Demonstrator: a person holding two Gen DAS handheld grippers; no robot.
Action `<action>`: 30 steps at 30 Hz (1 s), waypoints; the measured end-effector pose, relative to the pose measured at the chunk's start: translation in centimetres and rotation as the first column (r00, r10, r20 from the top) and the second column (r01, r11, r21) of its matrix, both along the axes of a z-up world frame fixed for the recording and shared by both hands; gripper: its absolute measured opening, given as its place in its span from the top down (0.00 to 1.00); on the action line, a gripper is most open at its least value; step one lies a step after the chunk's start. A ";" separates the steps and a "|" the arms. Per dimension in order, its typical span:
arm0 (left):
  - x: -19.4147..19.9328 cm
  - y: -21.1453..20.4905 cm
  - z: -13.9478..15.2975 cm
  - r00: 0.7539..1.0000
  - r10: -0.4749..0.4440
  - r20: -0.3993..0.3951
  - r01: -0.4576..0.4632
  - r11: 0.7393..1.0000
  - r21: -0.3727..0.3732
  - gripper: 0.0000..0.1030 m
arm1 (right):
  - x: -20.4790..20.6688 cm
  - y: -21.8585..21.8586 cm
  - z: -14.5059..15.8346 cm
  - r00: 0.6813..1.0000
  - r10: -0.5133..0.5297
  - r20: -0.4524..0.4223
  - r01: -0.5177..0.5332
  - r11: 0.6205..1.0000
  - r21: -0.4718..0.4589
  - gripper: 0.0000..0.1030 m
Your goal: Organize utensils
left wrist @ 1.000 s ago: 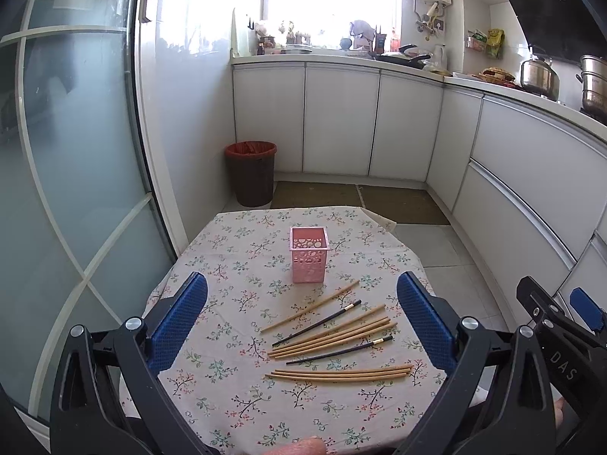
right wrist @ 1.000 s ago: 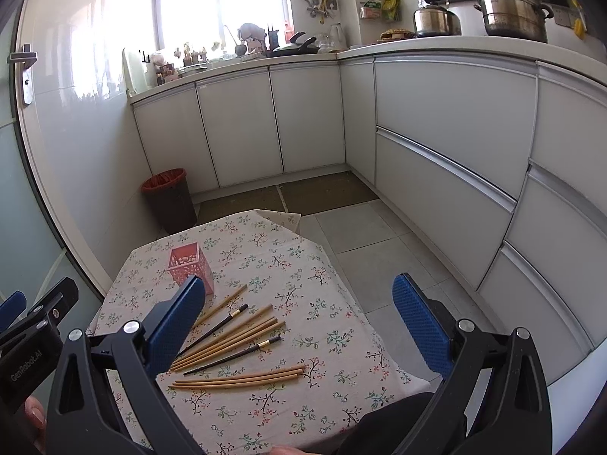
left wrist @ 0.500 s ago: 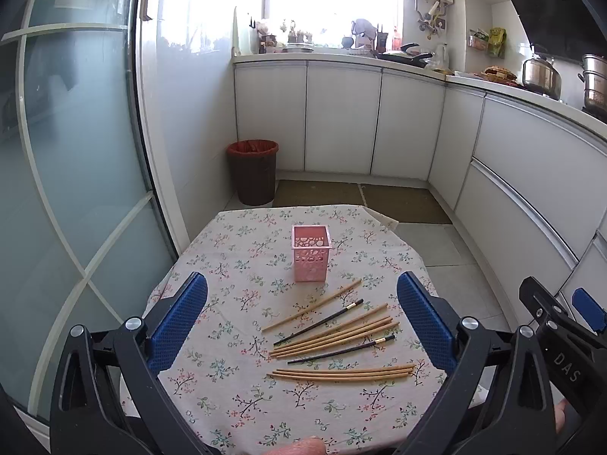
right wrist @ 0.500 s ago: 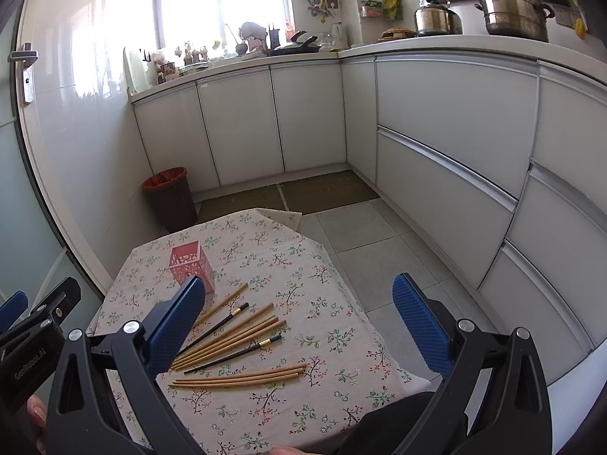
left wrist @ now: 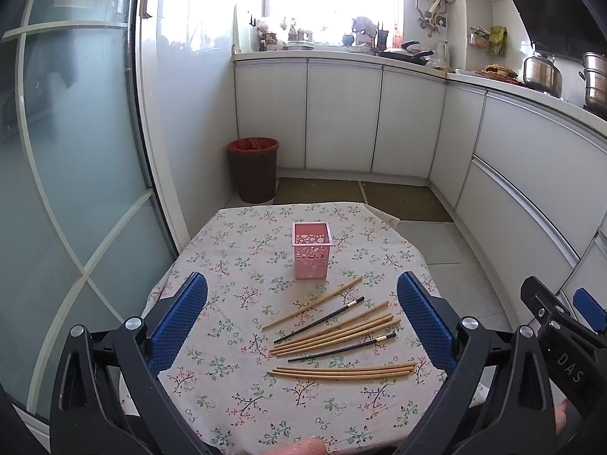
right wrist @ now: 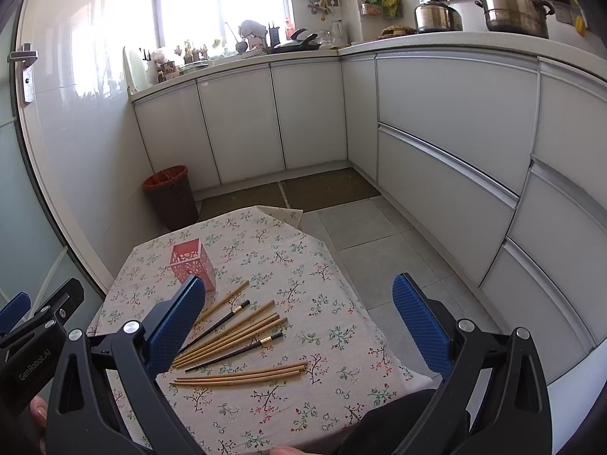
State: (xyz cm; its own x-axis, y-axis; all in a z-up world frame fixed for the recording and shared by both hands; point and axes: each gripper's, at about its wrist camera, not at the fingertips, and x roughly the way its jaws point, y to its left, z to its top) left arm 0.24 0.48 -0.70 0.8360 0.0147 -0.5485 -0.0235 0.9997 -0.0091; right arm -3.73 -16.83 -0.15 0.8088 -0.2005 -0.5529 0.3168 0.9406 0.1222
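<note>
A white-cabinet kitchen surrounds a small table (left wrist: 227, 409) under a floral cloth. Left to right on it: the pink perforated holder (left wrist: 312, 251) stands upright toward the far side, and the chopsticks (left wrist: 337, 331), bamboo and two black, lie loose nearer the holder's right, fanned with long axes running roughly left-right, tips toward the left. Both tongs hover at the near edge, spread wide and empty. The left gripper (left wrist: 301, 322) faces the pile squarely; the right gripper (right wrist: 299, 326) sits right of it, so the left looks nearer.
</note>
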 end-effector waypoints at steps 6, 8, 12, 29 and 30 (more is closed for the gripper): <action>0.0 0.0 -0.1 1.000 0.002 0.000 -0.002 1.000 0.002 0.07 | 0.0 0.0 -0.1 1.000 0.002 0.000 -0.002 1.000 0.003 0.06; -0.1 -0.1 -0.1 1.000 0.001 0.000 -0.001 1.000 0.002 0.07 | 0.0 0.0 -0.2 1.000 0.001 0.000 -0.001 1.000 0.006 0.06; -0.1 0.0 -0.1 1.000 0.002 -0.001 -0.002 1.000 0.002 0.07 | 0.0 0.0 -0.3 1.000 0.002 0.000 -0.002 1.000 0.006 0.06; -0.2 -0.1 -0.4 1.000 -0.002 -0.011 0.002 1.000 0.004 0.07 | -0.1 0.0 -0.4 1.000 -0.001 -0.004 0.001 1.000 0.012 0.06; -0.1 0.0 -0.5 1.000 -0.003 -0.018 0.003 1.000 0.000 0.07 | 0.0 -0.1 -0.5 1.000 -0.002 -0.010 0.002 1.000 0.021 0.06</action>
State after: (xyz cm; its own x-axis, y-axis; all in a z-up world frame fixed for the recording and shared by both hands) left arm 0.19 0.50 -1.19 0.8263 0.0125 -0.5631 -0.0207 0.9998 -0.0083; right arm -3.77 -16.95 -0.68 0.8030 -0.1905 -0.5647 0.3198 0.9373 0.1386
